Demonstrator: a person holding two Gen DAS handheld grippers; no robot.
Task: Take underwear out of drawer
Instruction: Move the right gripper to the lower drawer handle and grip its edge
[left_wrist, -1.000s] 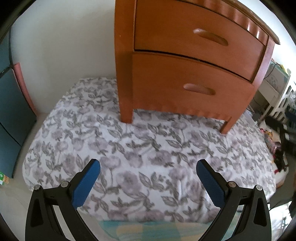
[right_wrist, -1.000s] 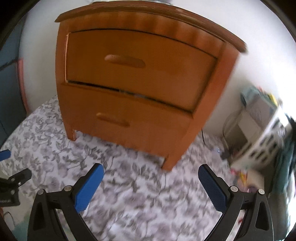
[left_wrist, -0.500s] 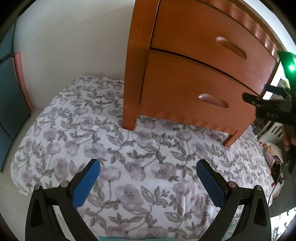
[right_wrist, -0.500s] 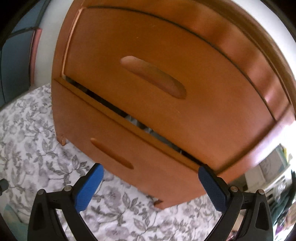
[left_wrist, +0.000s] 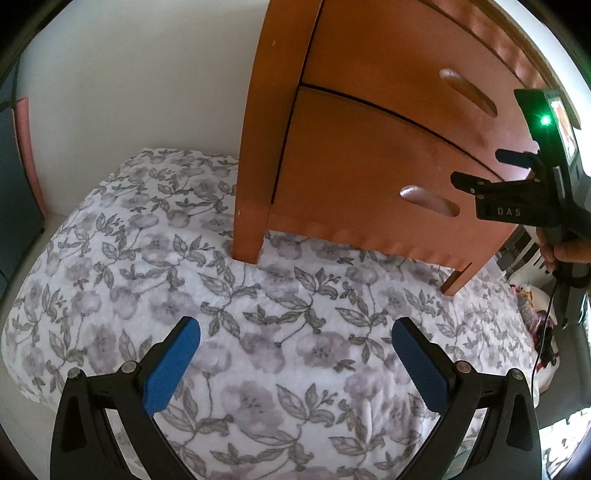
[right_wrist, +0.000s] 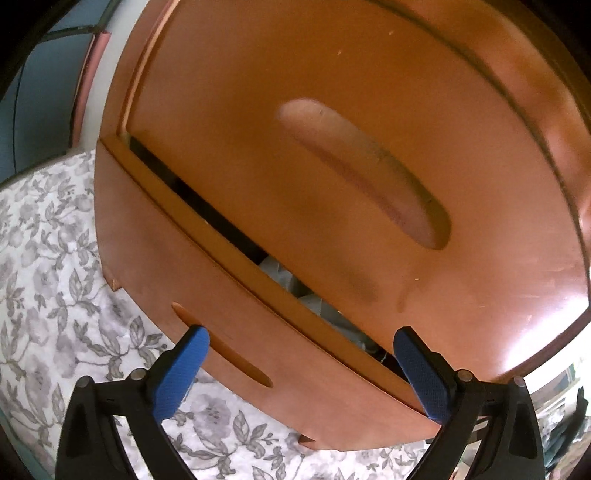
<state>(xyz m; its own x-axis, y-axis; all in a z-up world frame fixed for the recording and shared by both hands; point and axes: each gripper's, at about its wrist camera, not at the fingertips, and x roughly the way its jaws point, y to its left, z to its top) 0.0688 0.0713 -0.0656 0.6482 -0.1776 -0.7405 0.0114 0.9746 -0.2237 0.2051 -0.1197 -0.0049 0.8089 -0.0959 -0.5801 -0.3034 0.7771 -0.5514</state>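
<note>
Pale cloth shows in drawer gap; right jaws closing empty, left apart.

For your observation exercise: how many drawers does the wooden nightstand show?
2: the upper drawer, close before the right gripper, and the lower drawer under it, ajar.

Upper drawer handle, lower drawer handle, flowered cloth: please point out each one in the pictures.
Upper drawer handle (right_wrist: 364, 173), right wrist view, middle of the oval recess.
Lower drawer handle (left_wrist: 428, 200), left wrist view, middle of the recess.
Flowered cloth (left_wrist: 280, 332), left wrist view, bare patch between the tongs.
</note>
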